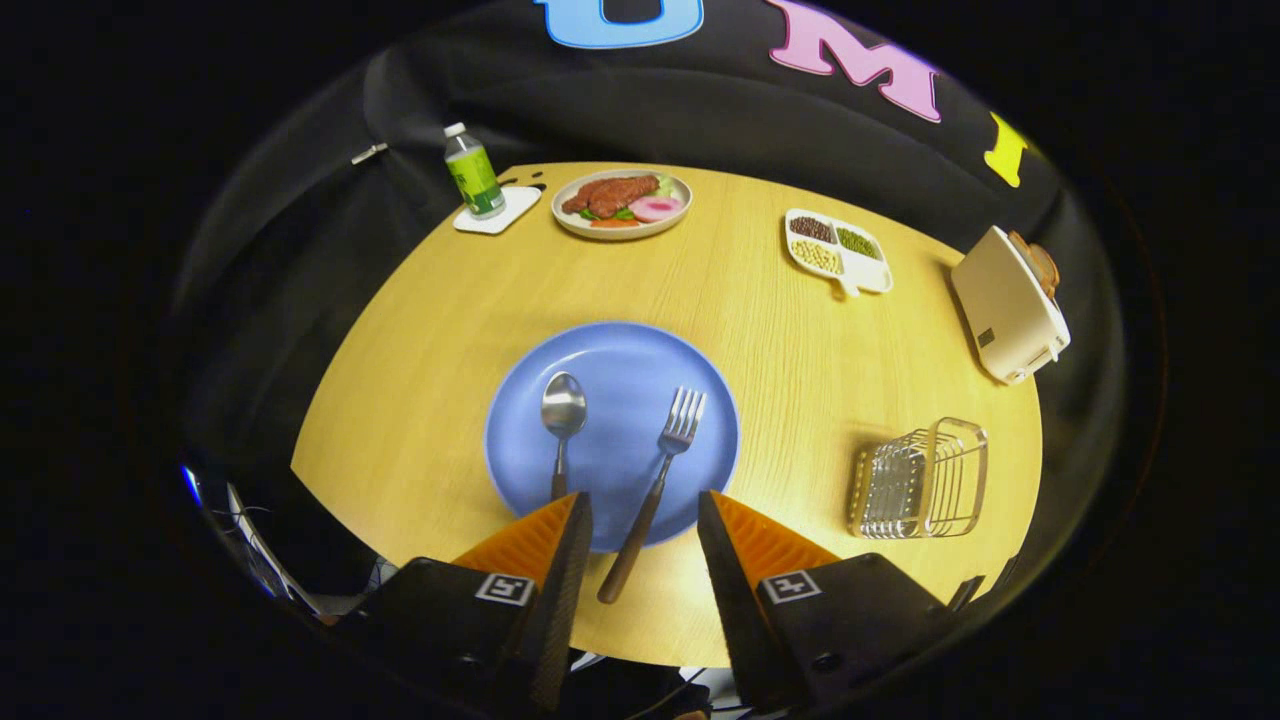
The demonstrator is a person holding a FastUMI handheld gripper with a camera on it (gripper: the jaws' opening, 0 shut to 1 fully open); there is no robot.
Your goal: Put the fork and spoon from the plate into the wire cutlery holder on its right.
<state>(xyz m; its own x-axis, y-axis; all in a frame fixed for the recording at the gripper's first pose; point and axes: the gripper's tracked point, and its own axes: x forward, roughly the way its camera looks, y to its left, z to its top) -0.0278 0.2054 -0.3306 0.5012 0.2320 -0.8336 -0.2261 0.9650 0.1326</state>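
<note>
We see a big round wooden surface [760,330] with many things on it. A blue plate [612,345] sits in the middle, just ahead of our tool [644,520]. The tool is wide open and holds nothing. Its two fingers [560,545] stand well apart above the near rim of the plate. To the far right is a white toaster [1008,305] with bread in it. Nearer, to the right of the plate, stands the wire holder [920,480]; we cannot tell if there is anything in it. At the far side there is a plate of food [622,202] with meat on it. Next to that is a white tray [838,250] with three kinds of beans. A small bottle [473,172] stands on a white coaster [498,212] at the far left. The fork [655,485] lies on the blue plate, and its brown handle sticks out over the rim, between the fingers. The spoon [562,415] lies to the left of the fork, and the end of its handle is hidden behind the left finger.
</note>
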